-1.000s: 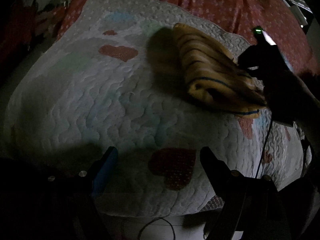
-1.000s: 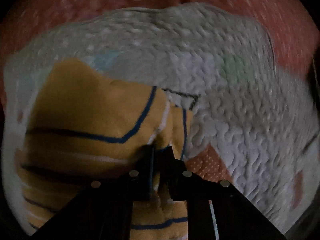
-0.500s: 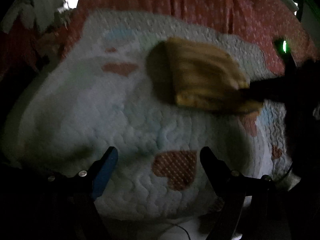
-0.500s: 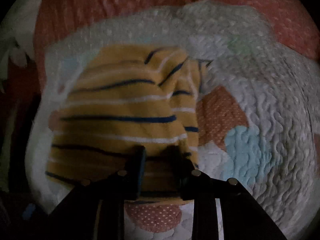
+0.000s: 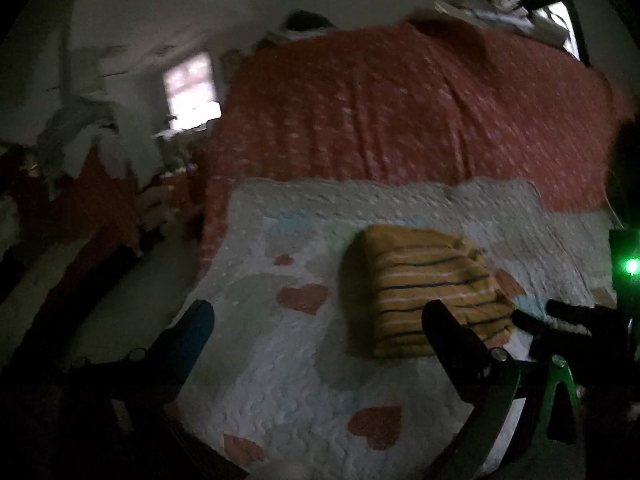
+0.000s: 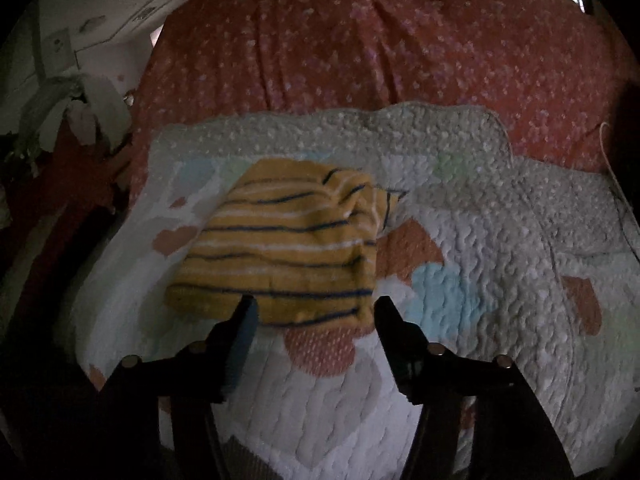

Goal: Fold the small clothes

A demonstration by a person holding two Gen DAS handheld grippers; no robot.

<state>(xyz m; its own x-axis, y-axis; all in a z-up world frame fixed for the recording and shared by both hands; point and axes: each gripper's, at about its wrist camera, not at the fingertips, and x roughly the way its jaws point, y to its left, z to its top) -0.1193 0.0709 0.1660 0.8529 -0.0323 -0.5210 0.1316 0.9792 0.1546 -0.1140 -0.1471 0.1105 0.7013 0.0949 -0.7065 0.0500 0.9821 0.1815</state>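
Note:
A small yellow garment with dark blue and white stripes (image 6: 288,248) lies folded in a compact rectangle on a white quilted mat with heart patches (image 6: 500,240); it also shows in the left wrist view (image 5: 432,292). My right gripper (image 6: 314,312) is open and empty, just in front of the garment's near edge, apart from it. My left gripper (image 5: 320,320) is open and empty, held above the mat to the left of the garment. The right gripper's dark fingers (image 5: 568,316) show at the right in the left wrist view.
The mat (image 5: 300,380) lies on a bed with a red dotted cover (image 5: 400,120). Pale cloth and clutter (image 5: 80,140) stand left of the bed. A thin cable (image 6: 620,200) runs along the mat's right edge. The room is dim.
My right gripper let go of the striped garment, opened and drew back toward me. The garment now lies flat and folded. My left gripper lifted and tilted up, showing more of the bed.

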